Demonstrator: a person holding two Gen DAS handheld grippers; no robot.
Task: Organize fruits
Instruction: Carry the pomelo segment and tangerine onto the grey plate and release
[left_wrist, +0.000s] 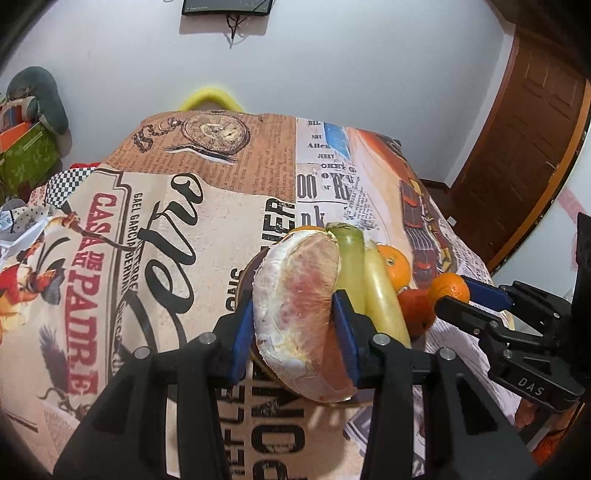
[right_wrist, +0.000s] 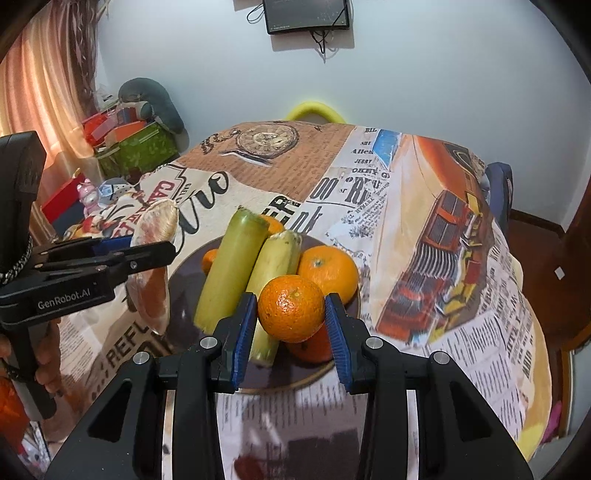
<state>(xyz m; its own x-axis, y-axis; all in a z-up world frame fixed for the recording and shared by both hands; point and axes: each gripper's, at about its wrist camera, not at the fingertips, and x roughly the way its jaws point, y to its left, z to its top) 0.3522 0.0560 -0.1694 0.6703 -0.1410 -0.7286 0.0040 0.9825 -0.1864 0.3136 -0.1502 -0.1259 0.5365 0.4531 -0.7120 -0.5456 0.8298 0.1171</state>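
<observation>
Left wrist view. The left gripper (left_wrist: 295, 325) is clamped on a large peeled pomelo segment (left_wrist: 299, 314), its blue pads pressing the white pith on either side; the segment is held on edge, above the near left rim of the dark plate (left_wrist: 245, 273). On the plate lie two pale green stalk pieces (left_wrist: 369, 284) side by side, with an orange (left_wrist: 395, 266) on their far right and a redder fruit (left_wrist: 415, 308) nearer. At the right, the right gripper (left_wrist: 452, 295) grips a small orange mandarin (left_wrist: 448, 288). A printed tablecloth (left_wrist: 166, 240) covers the table.

Right wrist view. The right gripper (right_wrist: 291, 328) is closed on the mandarin (right_wrist: 291, 308), one blue pad on each flank, above the near edge of the plate (right_wrist: 184, 280). Behind it on the plate lie the two stalk pieces (right_wrist: 231, 269), an orange (right_wrist: 328, 271) to the right, another orange (right_wrist: 211, 260) at the far left, and one partly hidden below the mandarin. At the left, the left gripper (right_wrist: 151, 251) holds the pomelo segment (right_wrist: 157, 225) just beside the plate's left rim; a person's hand (right_wrist: 44, 354) grasps its handle.
</observation>
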